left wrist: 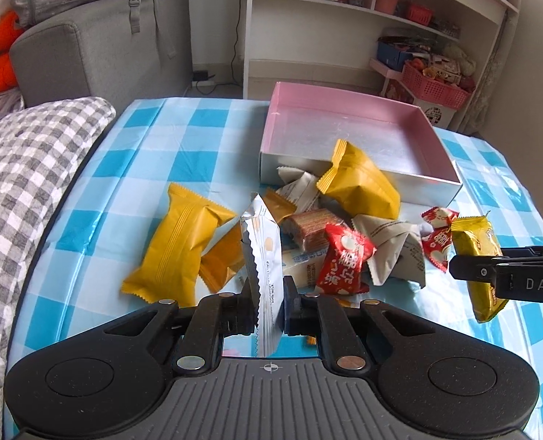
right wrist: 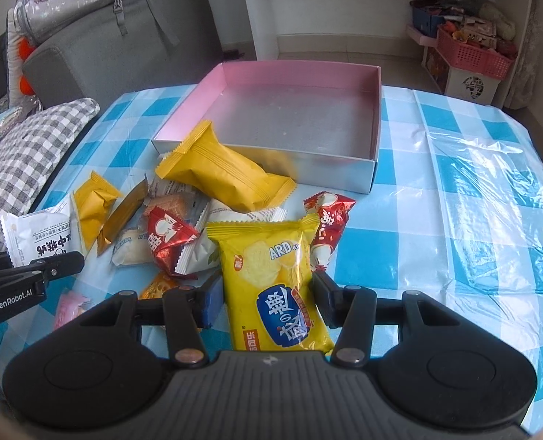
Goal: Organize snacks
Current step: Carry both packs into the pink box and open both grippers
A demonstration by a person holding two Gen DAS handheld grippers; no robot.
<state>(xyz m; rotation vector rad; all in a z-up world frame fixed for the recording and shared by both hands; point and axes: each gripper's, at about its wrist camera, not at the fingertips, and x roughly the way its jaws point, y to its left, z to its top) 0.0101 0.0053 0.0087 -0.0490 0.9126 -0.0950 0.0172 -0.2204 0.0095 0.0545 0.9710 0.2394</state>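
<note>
A pile of wrapped snacks lies on the blue checked tablecloth in front of an empty pink-walled box (left wrist: 348,128) (right wrist: 293,110). My left gripper (left wrist: 269,306) is shut on a white silver-edged snack packet (left wrist: 262,267), held edge-up above the table; the packet also shows in the right wrist view (right wrist: 37,236). My right gripper (right wrist: 266,295) is shut on a yellow chip packet (right wrist: 271,275) and holds it in front of the pile; the packet also shows in the left wrist view (left wrist: 482,256). A large yellow pouch (left wrist: 363,183) (right wrist: 227,178) leans on the box's front wall.
Another yellow pouch (left wrist: 180,249), red candies (left wrist: 343,260) (right wrist: 328,231), beige packets (left wrist: 392,245) and a wafer (left wrist: 308,227) lie in the pile. A checked cushion (left wrist: 26,183) and grey sofa (left wrist: 99,47) stand left. White shelves (left wrist: 363,7) with pink baskets (left wrist: 436,84) stand behind the table.
</note>
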